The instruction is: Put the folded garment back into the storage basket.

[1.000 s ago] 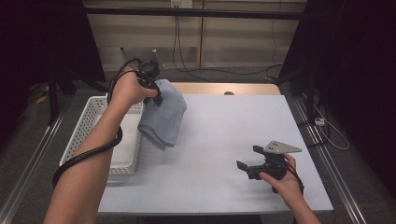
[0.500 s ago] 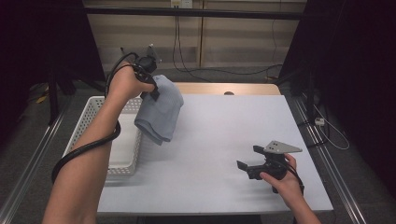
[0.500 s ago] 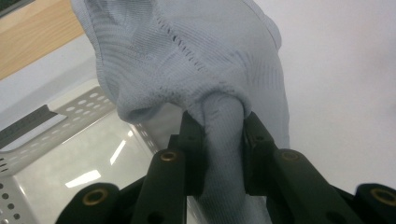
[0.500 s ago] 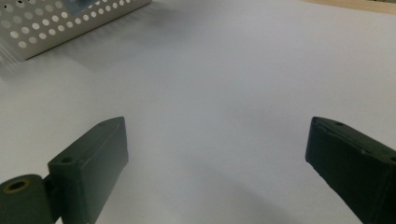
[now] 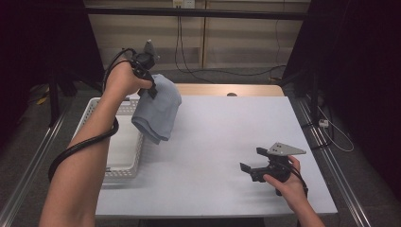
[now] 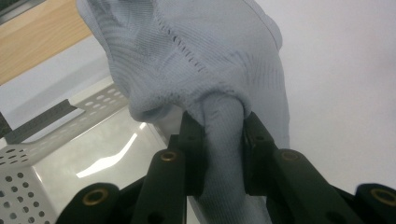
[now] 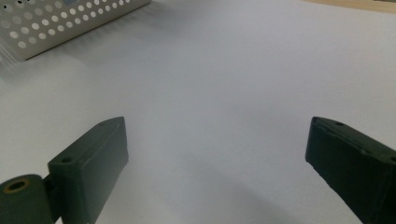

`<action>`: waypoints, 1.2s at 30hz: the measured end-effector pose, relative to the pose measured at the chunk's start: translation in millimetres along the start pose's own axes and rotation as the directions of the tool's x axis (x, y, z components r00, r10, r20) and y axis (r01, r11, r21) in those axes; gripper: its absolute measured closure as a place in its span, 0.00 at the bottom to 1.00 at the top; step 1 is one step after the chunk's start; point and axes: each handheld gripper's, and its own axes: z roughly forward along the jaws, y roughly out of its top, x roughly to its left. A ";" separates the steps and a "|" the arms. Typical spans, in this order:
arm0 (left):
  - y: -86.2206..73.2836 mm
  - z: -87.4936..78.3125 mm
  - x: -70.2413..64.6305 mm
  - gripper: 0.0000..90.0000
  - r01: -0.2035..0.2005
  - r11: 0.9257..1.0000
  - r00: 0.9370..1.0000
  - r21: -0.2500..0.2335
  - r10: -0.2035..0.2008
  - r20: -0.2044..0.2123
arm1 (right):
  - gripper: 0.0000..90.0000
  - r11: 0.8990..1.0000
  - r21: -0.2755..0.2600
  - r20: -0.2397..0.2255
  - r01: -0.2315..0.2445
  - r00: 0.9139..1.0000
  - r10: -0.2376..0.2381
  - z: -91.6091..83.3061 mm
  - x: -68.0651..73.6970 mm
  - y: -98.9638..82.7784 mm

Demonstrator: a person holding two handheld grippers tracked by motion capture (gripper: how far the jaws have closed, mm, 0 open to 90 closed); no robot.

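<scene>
A: Step? Left tool (image 5: 152, 90) has the grey-blue cloth (image 5: 158, 111) lifted clear of the worktop (image 5: 222, 132), hanging over the right edge of the white perforated basket (image 5: 116, 170). Looks like a carry toward the basket, mid-transfer.

B: Agreed. Cloth is bunched, dangling from one pinch point, lower end just above the basket rim and the worktop beside it. Nothing inside the basket that I can see.

A: Left tool state: in the left gripper view (image 6: 223, 140) the jaws are clamped on a rolled fold of the cloth (image 6: 196, 60), narrow gap, pads pressed into the fabric on both sides. Firm pinch.

B: Right tool (image 5: 250, 164)? Resting low on the near right part of the worktop, well apart from the cloth. Right gripper view (image 7: 217, 163) shows jaws spread wide, bare worktop between them, touching nothing.

A: Next move, my guess: shift the cloth further left so it hangs over the basket floor, lower it, then let go. Risk is that the trailing end drapes over the rim instead of going in.

B: Yes, needs to be centred first. Right tool idle, no role yet.
</scene>
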 end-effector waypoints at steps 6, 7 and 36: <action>0.8 -3.5 6.0 0.83 0.014 1.000 1.000 0.003 -0.014 0.001 | 0.06 1.000 0.000 0.001 -0.002 1.000 0.002 0.0 -0.1 -0.2; 0.8 -3.8 7.0 0.83 0.018 1.000 1.000 0.002 -0.018 0.002 | 0.06 1.000 0.000 0.002 -0.003 1.000 0.003 -0.1 -0.1 -0.3; -5.7 -15.2 38.5 0.82 0.079 0.997 0.996 -0.005 -0.079 -0.029 | 0.06 1.000 0.001 -0.004 -0.008 1.000 0.008 0.0 -0.9 -1.1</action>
